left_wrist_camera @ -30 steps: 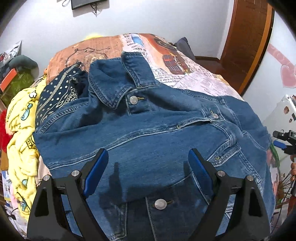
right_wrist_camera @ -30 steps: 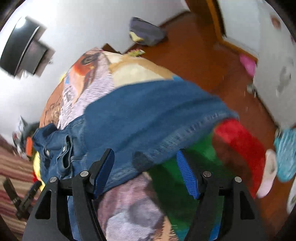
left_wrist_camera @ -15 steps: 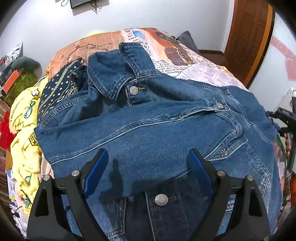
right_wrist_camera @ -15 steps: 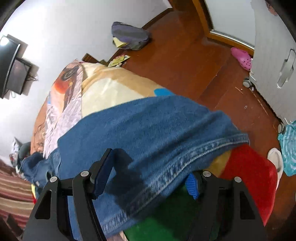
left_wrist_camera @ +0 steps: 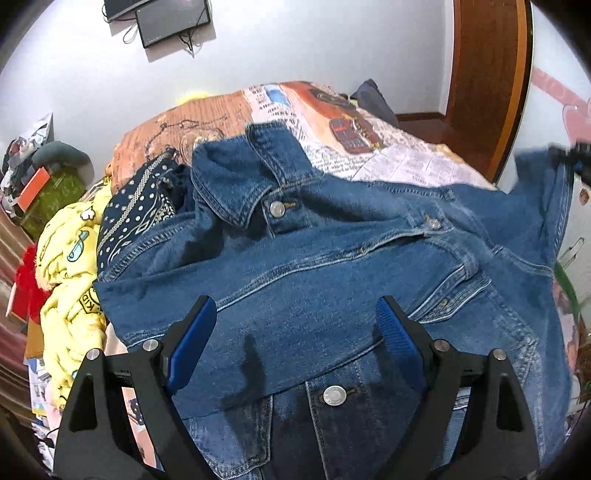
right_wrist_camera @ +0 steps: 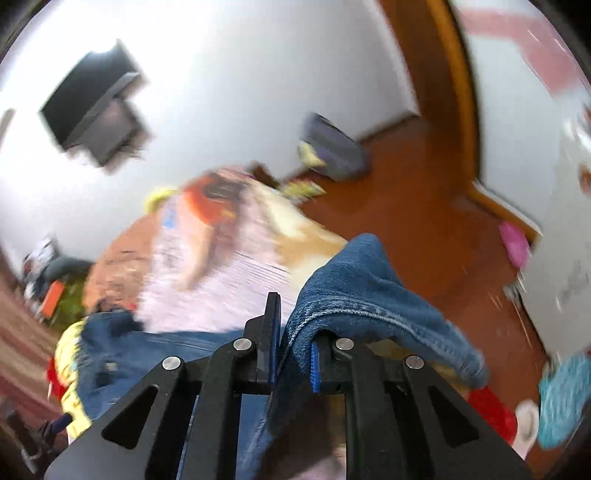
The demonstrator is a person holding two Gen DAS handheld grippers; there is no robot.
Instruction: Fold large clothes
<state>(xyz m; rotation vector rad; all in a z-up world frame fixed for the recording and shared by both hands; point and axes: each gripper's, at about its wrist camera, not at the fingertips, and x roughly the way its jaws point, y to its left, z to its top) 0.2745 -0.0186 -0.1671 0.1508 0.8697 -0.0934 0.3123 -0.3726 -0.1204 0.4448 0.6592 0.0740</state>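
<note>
Denim jacket point(left_wrist_camera: 332, 266) sleeve now pinched, lifted by right claw point(right_wrist_camera: 293, 343), formerly open

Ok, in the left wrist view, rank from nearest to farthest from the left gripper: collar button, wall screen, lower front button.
From the left gripper:
1. Lower front button, between the fingers, low.
2. Collar button, mid-frame on the denim jacket.
3. Wall screen, top, on the far wall.

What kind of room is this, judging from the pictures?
Most likely a bedroom in a home. A bed with a printed cover holds the denim jacket and other clothes; a flat screen hangs on the white wall, and a wooden door opens onto a wooden floor.
</note>
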